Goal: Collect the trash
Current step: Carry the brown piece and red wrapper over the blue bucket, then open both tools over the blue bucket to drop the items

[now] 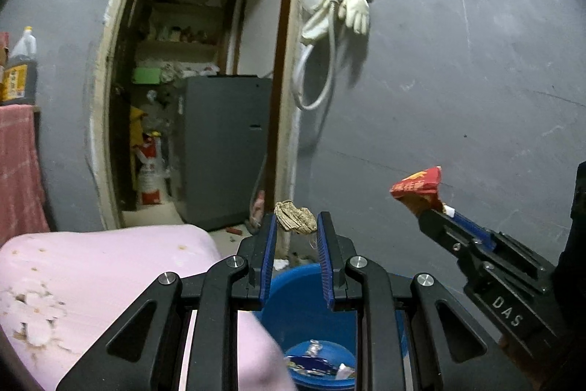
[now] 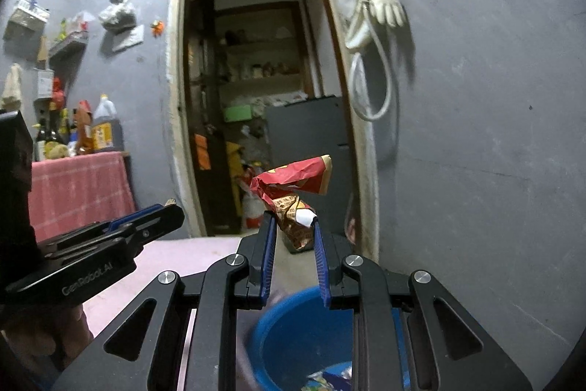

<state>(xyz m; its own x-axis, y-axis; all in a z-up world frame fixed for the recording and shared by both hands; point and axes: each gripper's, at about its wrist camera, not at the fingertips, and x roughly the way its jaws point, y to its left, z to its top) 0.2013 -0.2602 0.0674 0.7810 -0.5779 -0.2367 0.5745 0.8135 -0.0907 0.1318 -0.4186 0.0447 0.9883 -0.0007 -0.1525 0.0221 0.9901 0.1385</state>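
My left gripper (image 1: 295,221) is shut on a crumpled tan paper wad (image 1: 295,217), held in the air above a blue bucket (image 1: 289,284). Several wrappers lie at the bucket's bottom. My right gripper (image 2: 293,223) is shut on a crumpled red snack wrapper (image 2: 293,185), which sticks up past the fingertips. In the right wrist view the blue bucket (image 2: 293,328) sits just below that gripper. The right gripper (image 1: 434,209) with its red wrapper (image 1: 417,187) also shows at the right of the left wrist view. The left gripper (image 2: 172,207) shows at the left of the right wrist view.
A pink cushioned surface (image 1: 91,266) lies left of the bucket. Ahead stands a grey wall with an open doorway (image 1: 205,79) into a cluttered storeroom holding a grey cabinet (image 1: 223,149). White gloves and a hose (image 1: 337,13) hang on the wall. Bottles stand on a pink-clothed stand (image 2: 80,185).
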